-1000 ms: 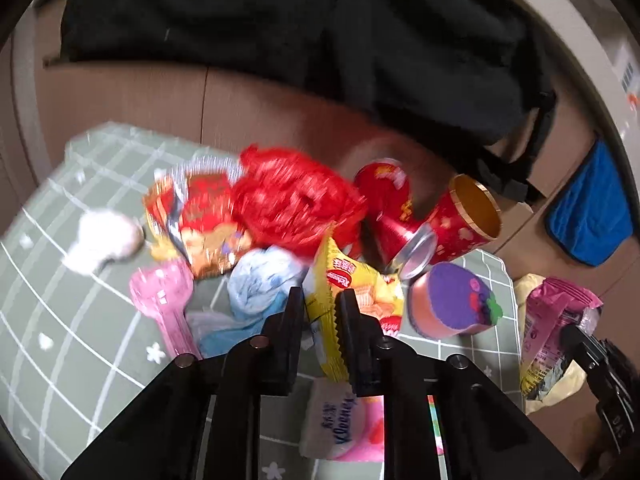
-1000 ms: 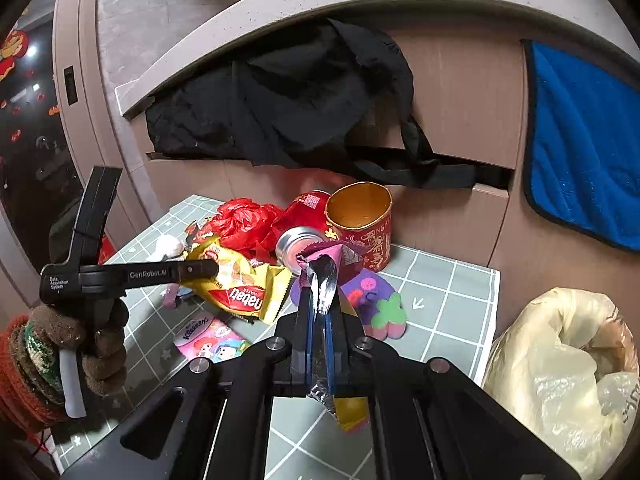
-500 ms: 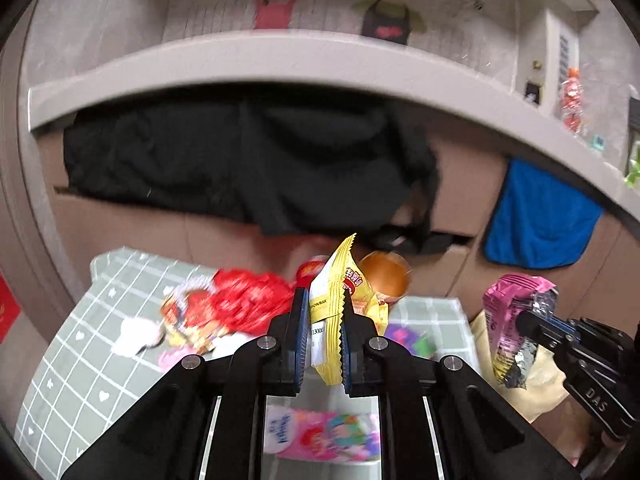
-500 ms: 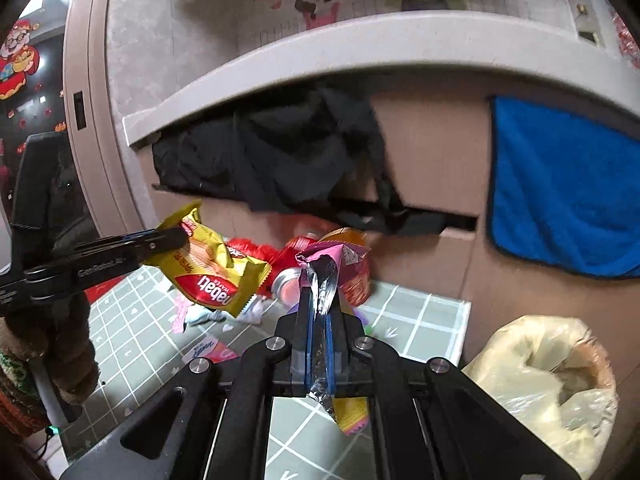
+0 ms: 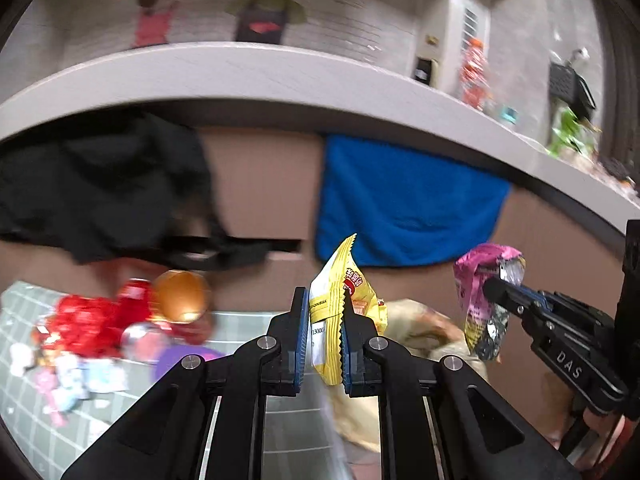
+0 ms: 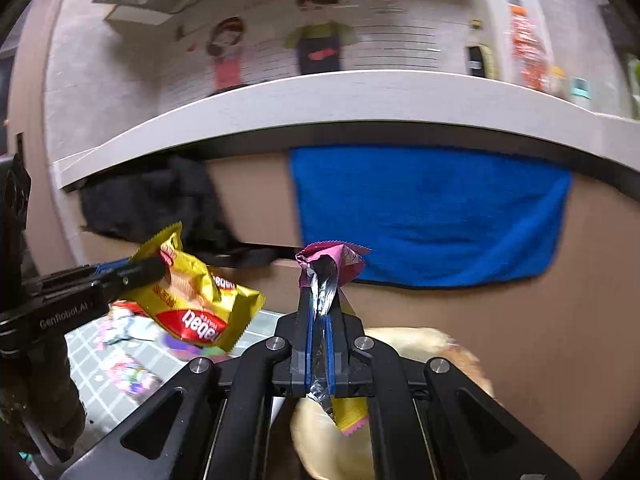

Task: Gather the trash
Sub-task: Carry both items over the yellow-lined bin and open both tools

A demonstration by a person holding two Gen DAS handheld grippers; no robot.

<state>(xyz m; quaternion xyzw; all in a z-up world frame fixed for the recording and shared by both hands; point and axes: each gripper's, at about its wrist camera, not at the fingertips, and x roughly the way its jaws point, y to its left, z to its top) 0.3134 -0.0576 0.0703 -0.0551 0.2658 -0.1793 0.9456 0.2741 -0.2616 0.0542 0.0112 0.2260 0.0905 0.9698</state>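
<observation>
Here we see a blue towel point(image 5: 404, 200) hanging across the middle of the left wrist view, below a pale curved ledge point(image 5: 248, 76), with a black garment point(image 5: 96, 188) draped at centre left. At lower left, the green checked surface point(image 5: 36, 436) carries a blurred heap: a red crumpled wrapper point(image 5: 86, 326), a red cup with a gold inside point(image 5: 180, 296) lying on its side, a purple lid point(image 5: 180, 360) and pale scraps.

The left hand-held gripper point(image 5: 324, 336) points slightly downward at bottom centre, its blue pads clamped on a yellow wafer packet point(image 5: 340, 300) that stands up between them. Behind and below the packet lies a cream plastic bag point(image 5: 416, 320), partly hidden by the fingers. At right, the right hand-held gripper point(image 5: 494, 290) reaches in from the edge, pinching a pink foil-lined wrapper point(image 5: 480, 280) that hangs over the bag.

The right wrist view shows that pink wrapper point(image 6: 328, 268) held tight between closed pads at bottom centre point(image 6: 318, 344), its silver inside facing us and a yellow-pink tail hanging below. The cream bag point(image 6: 440, 344) sits right behind the fingers. Only this view shows the printed red label on the yellow packet point(image 6: 196, 296), hanging sideways at left from the left hand-held gripper point(image 6: 156, 268), and the dark knitted glove point(image 6: 36, 396) on the hand holding that tool. Both packets are in the air, off the surface point(image 6: 92, 348).
</observation>
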